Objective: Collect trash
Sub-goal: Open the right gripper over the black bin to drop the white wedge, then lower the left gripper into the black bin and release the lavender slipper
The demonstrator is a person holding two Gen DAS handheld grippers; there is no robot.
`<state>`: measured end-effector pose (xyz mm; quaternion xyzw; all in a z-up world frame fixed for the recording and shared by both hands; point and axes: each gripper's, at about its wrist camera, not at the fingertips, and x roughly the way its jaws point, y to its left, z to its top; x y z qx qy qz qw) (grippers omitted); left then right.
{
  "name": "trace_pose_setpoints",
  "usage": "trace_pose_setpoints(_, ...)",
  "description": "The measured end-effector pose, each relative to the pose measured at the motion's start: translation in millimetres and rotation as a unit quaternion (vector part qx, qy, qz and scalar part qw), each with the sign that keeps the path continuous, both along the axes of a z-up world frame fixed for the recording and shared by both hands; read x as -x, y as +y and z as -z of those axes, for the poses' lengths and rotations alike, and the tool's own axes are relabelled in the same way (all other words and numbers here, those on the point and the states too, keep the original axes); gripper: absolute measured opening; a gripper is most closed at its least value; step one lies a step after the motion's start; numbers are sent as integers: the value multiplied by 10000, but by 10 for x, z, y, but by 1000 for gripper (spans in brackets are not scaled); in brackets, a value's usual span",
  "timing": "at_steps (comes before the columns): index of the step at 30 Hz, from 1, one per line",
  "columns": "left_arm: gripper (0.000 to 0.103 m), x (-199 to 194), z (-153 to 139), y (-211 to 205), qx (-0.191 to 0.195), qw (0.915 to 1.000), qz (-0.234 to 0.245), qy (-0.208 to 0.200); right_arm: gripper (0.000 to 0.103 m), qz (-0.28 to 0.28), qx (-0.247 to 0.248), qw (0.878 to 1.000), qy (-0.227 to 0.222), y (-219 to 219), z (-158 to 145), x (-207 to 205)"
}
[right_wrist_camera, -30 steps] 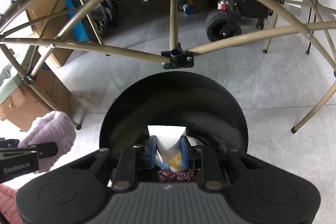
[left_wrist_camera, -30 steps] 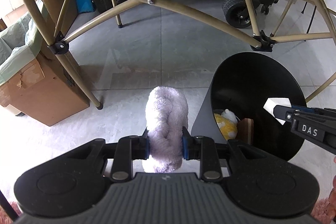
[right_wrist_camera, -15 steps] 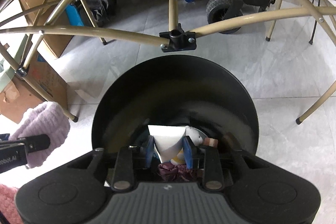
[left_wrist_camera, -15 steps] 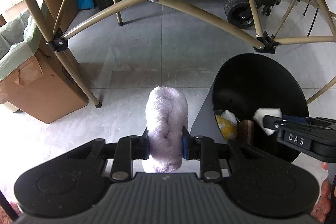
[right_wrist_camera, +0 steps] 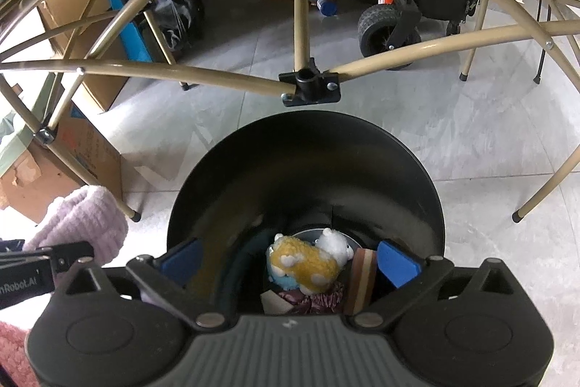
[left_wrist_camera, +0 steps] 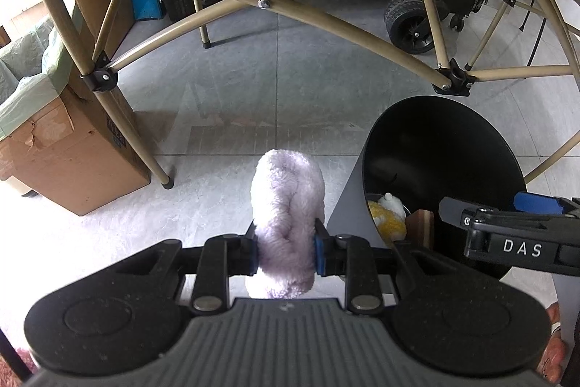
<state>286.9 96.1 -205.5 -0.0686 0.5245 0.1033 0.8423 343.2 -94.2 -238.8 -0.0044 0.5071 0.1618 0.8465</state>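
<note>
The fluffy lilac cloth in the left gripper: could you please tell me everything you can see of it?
The fluffy lilac cloth looks like soft, fleecy fabric, pale purple, folded into a thick, rounded roll. It stands upright between the left gripper's blue-padded fingers, which pinch its lower part from both sides. It is held above the grey tiled floor, just left of the black bin, not in it.

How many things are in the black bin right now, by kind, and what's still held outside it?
Plush toys in the black bin: 1, yellow and white
Wooden blocks: 1
Dark red crumpled pieces: 1
Fluffy lilac items outside, in the left hand-held gripper: 1
Total: 4
</note>
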Motion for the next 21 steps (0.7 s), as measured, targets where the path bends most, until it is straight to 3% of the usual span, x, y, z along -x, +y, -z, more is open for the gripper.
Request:
trace_pose_setpoints(8,27,-6,-53,-48,27,9999,40,-91,103,82,-33,10000,-9,-51,-70,3)
trace_pose_setpoints(21,27,-163,-299,-471,116,9980,446,-439,103,791,-241,9960,-332,-550,-442,36)
